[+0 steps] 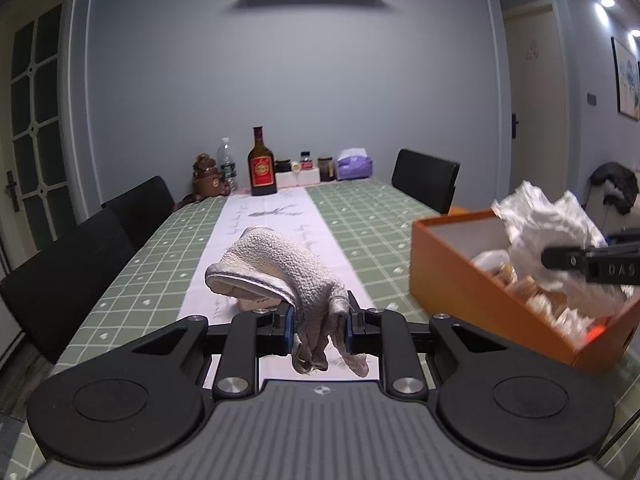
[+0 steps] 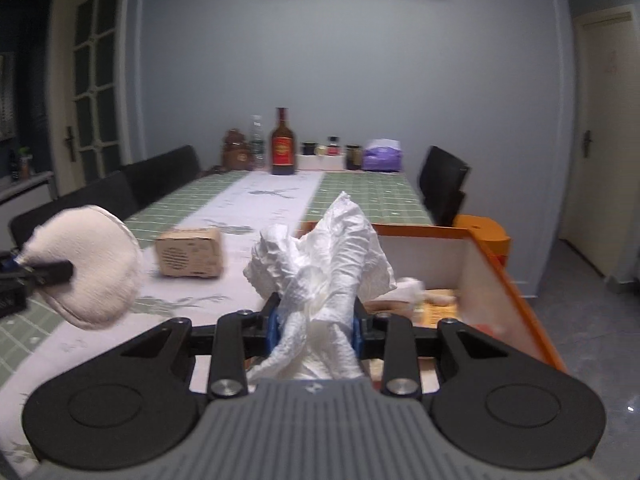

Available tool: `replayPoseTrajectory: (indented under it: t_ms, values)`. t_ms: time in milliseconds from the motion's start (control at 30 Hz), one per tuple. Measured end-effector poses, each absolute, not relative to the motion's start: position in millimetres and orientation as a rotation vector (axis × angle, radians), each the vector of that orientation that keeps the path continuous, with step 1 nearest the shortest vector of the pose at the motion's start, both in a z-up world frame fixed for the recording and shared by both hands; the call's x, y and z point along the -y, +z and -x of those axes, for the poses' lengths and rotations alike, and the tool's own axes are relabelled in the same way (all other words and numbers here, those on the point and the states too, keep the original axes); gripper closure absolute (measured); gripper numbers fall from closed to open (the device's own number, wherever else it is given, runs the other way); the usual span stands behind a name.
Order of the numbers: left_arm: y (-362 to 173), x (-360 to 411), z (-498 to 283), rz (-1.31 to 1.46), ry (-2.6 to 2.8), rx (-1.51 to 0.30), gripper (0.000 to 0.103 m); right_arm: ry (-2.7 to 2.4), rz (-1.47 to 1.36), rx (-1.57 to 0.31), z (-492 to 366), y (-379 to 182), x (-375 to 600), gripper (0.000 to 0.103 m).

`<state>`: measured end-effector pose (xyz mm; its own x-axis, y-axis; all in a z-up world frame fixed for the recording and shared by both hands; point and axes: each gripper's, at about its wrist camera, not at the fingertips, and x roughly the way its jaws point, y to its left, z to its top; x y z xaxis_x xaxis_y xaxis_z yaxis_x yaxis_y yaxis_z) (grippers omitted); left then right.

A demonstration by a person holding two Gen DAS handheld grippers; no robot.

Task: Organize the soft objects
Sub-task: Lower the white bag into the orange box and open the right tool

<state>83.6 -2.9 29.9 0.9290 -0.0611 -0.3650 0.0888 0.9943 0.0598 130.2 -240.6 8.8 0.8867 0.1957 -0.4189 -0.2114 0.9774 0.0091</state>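
From the left wrist, the left gripper (image 1: 319, 326) is clamped on a nubby beige terry pad (image 1: 276, 268) with a satin-bound rim, held above the green checked tablecloth (image 1: 160, 248); the orange box (image 1: 452, 276) sits right. From the right wrist, the right gripper (image 2: 315, 326) pinches a crinkled white paper towel (image 2: 324, 264) over that box, near a cardboard carton (image 2: 190, 252) whose print is unreadable.

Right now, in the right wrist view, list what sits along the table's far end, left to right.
Brown figurine → water bottle → liquor bottle → dark jar → red-labelled jar → dark jar → purple tissue pack.
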Motion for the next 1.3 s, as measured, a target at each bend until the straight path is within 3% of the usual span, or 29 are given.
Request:
replayPoseTrajectory:
  t_ms: [367, 633, 867, 1100, 1300]
  values:
    - [68, 65, -131, -0.105, -0.306, -0.280, 0.078, 0.128, 0.138, -0.647, -187, -13, 287, 0.070]
    - [50, 117, -164, -0.189, -0.468, -0.361, 0.078, 0.138, 0.149, -0.771, -222, -26, 297, 0.068]
    - [36, 118, -172, -0.149, -0.528, -0.406, 0.078, 0.162, 0.171, -0.838, -237, -25, 297, 0.046]
    - [39, 112, -168, -0.140, -0.515, -0.395, 0.077, 0.193, 0.172, -0.823, -228, -21, 299, 0.033]
    - [43, 111, -158, -0.140, -0.501, -0.379, 0.076, 0.190, 0.185, -0.782, -209, -12, 298, 0.033]
